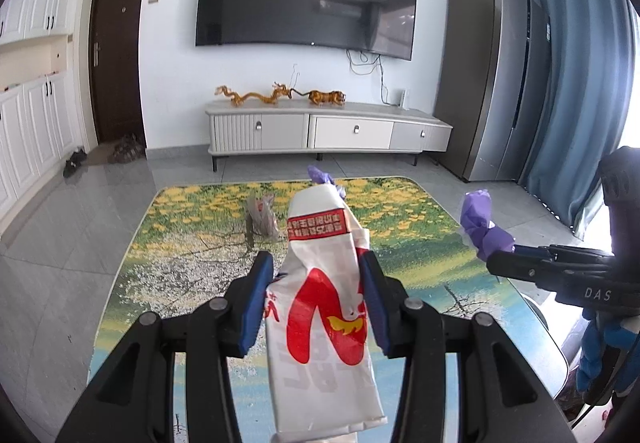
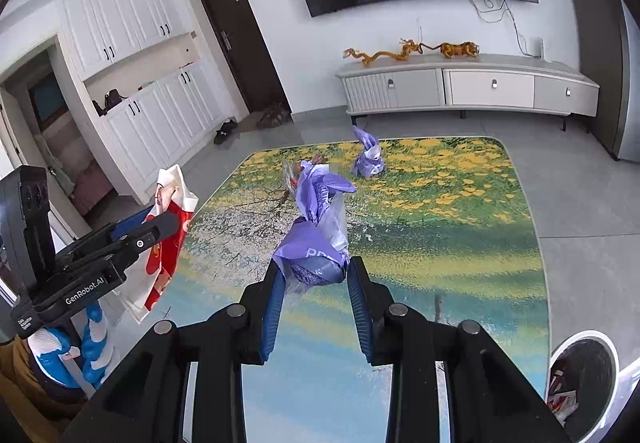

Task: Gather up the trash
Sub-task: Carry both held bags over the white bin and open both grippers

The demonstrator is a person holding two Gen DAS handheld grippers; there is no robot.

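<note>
Left wrist view. Left gripper [image 1: 316, 299] pinches a white bag with red print [image 1: 320, 323]; both blue pads press its sides. Bag stands upright between the fingers, top end pointing toward the TV cabinet [image 1: 328, 131], held above the landscape-print rug [image 1: 168, 251]. On the rug beyond the bag: 1 crumpled clear plastic bag [image 1: 262, 219], near the rug's far half. A bit of purple plastic [image 1: 320, 175] shows past the white bag's top, at the rug's far edge. Right gripper [image 1: 496, 263] enters from the right side of the rug, tips clamped on a twisted purple bag [image 1: 480, 223] that sticks up from them, off the rug.

Right wrist view. Right gripper [image 2: 316, 275] nips the purple bag [image 2: 316, 227] at its lower bunch; pads close on it, the rest rising over the rug [image 2: 440, 223]. A 2nd purple bag [image 2: 368, 159] sits on the rug near the far edge, toward the TV cabinet [image 2: 480, 87]. The clear plastic bag [image 2: 290, 173] lies on the rug just behind the held one. Left gripper [image 2: 172, 221] at the rug's left edge, clamped on the white and red bag [image 2: 168, 227]. A round white-rimmed bin [image 2: 584, 371] with scraps inside stands off the rug's near right corner.
</note>
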